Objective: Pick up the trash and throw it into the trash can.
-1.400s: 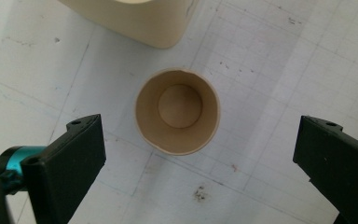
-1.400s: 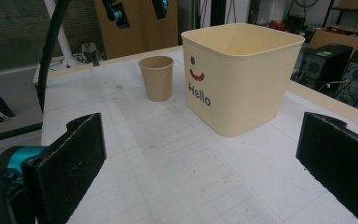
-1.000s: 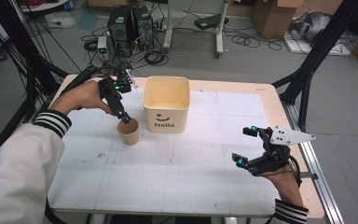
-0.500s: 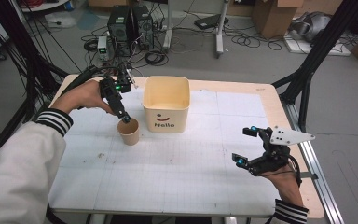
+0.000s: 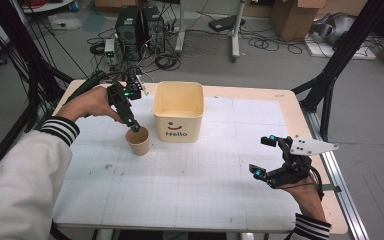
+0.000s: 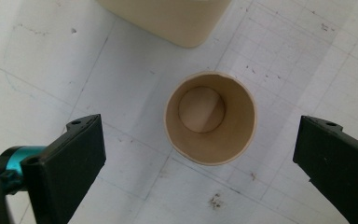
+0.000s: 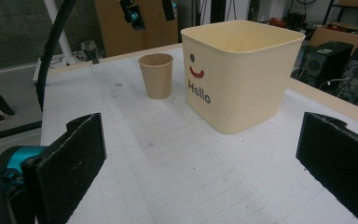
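Note:
A brown paper cup (image 5: 138, 142) stands upright on the white gridded table (image 5: 190, 195), just left of a cream bin (image 5: 178, 112) marked "Hello". My left gripper (image 5: 133, 126) hangs directly over the cup, pointing down. In the left gripper view the empty cup (image 6: 209, 119) sits between the jaws, and the left gripper (image 6: 205, 140) is open wide and touches nothing. My right gripper (image 5: 261, 156) is open at the right of the table, holding nothing. In the right gripper view the right gripper (image 7: 200, 154) faces the cup (image 7: 156, 74) and the bin (image 7: 240, 70) from a distance.
The bin looks empty inside. A wide stretch of bare table lies between the two grippers. Black frame posts (image 5: 337, 55) stand at the table's corners. Computers (image 5: 140, 25), cables and cardboard boxes (image 5: 292, 17) lie on the floor beyond the far edge.

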`<control>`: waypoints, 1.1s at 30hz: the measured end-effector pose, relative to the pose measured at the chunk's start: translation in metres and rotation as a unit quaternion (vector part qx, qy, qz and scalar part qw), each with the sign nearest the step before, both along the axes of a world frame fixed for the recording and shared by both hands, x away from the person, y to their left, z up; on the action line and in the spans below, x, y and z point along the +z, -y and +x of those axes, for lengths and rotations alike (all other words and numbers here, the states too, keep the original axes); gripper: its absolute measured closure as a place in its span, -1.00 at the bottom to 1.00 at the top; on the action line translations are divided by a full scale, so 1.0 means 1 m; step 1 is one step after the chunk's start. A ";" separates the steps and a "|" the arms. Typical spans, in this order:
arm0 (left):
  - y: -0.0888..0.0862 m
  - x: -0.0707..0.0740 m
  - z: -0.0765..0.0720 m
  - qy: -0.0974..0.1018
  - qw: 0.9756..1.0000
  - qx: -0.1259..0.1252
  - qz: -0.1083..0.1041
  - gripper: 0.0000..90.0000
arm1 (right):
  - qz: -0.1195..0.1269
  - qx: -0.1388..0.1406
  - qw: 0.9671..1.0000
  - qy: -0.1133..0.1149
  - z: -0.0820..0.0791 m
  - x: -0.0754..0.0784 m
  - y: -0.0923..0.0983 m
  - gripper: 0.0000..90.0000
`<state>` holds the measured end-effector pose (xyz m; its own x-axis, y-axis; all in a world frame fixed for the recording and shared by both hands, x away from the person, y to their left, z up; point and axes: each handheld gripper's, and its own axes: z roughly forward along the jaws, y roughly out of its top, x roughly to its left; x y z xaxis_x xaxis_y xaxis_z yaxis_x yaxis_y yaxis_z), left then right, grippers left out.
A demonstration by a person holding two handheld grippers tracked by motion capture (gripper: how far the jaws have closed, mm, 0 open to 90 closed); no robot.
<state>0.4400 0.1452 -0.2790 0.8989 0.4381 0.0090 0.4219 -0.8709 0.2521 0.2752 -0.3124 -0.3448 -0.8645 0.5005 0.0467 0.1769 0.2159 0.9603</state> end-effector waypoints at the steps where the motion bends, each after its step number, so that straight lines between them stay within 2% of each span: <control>1: 0.000 0.000 0.000 0.001 1.000 0.000 0.001 -0.94 | 0.000 -0.001 1.000 0.000 0.000 0.000 0.000 -0.99; 11: 0.001 -0.004 0.001 0.002 1.000 0.002 -0.003 -0.96 | -0.001 0.000 1.000 0.005 0.001 0.000 0.001 -0.99; 33: -0.004 -0.033 0.000 -0.004 1.000 0.010 -0.013 -0.96 | 0.000 0.002 1.000 0.002 0.000 0.000 0.000 -0.99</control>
